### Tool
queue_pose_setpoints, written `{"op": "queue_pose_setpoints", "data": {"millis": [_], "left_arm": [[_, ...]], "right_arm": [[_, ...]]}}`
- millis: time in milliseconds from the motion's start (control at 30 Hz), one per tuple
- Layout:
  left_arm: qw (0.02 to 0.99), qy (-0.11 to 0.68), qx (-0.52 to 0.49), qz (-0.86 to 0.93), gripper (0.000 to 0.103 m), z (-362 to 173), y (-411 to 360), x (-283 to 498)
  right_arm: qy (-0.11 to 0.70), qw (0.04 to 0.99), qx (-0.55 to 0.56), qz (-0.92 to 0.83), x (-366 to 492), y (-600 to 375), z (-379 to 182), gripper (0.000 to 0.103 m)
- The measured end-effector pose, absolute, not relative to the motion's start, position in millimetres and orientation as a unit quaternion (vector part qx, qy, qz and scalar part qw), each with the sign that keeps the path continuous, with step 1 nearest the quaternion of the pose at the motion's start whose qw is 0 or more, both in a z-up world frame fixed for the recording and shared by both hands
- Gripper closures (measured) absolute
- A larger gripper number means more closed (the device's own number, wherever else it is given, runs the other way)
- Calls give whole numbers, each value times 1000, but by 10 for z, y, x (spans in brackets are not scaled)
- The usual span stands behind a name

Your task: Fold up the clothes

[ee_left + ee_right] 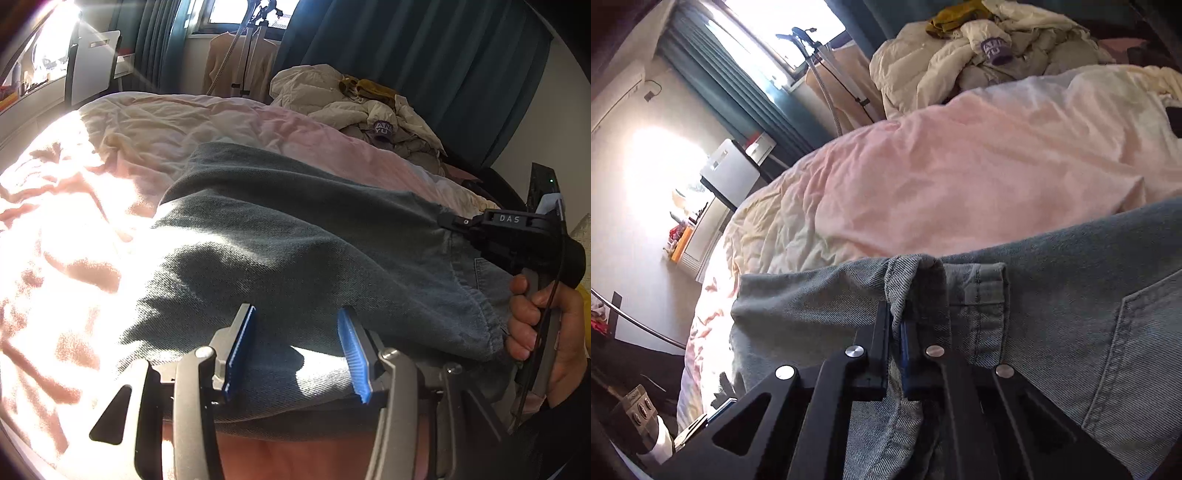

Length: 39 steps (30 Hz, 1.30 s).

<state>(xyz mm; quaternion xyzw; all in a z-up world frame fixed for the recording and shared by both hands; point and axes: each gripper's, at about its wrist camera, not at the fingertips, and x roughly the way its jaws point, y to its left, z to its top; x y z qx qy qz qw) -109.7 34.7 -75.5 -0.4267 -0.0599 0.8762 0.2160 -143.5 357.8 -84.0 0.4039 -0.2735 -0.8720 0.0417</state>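
Right gripper (895, 325): black jaws pressed together, pinching a bunched fold of the jeans (1052, 295) at the waistband edge, right beside a belt loop (986, 291). Denim puckers up between the two pads. In the left wrist view the same right gripper (448, 221) shows at the right edge of the jeans (295, 251), its tip buried in cloth, with a hand (543, 325) wrapped round its handle.

Left gripper (297, 332): grey jaws with blue pads (352, 354) spread apart, nothing clamped. It hovers over the near edge of the denim, pointing down at it; whether the tips touch the cloth, cannot tell.

Jeans: blue-grey denim spread flat across the near part of the bed, waistband end to the right, a back pocket (1137, 332) visible there. Part of the cloth in shadow, a sunlit patch between the left jaws.

Under the jeans, a rumpled pink and cream duvet (960, 166), blown out by sun on the left side. Far right on the bed, a pile of cream clothes (343, 99) with a mustard item on top. Behind, dark teal curtains (424, 55), a bright window (783, 22), and a stand (251, 51) in front of it. White chair (94, 62) far left.
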Motion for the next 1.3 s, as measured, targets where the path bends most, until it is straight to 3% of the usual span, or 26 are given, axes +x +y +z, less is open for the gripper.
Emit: {"op": "queue_pose_setpoints", "data": {"millis": [133, 433, 600, 833, 933, 1167, 1300], "left_arm": [[226, -59, -422, 876, 55, -759, 326, -1077], [217, -49, -426, 877, 55, -763, 358, -1088], [211, -59, -420, 880, 55, -744, 334, -1111], [205, -30, -425, 881, 55, -812, 421, -1115], [201, -10, -428, 881, 55, -850, 466, -1103], [200, 8, -426, 882, 55, -877, 519, -1053], [200, 0, -425, 883, 55, -857, 509, -1045]], "right_arm": [[-280, -8, 376, -883, -1233, 3731, -612, 100], [-285, -17, 443, -850, -1446, 3818, -1256, 100], [-292, -13, 436, -851, -1273, 3850, -1104, 88], [-325, -8, 386, -864, -467, 4099, -429, 84], [-359, -24, 351, -864, -19, 4380, -169, 74], [-385, -143, 304, -859, 995, 5370, -2, 33], [-469, -188, 327, -799, 1286, 5969, -436, 33]]}}
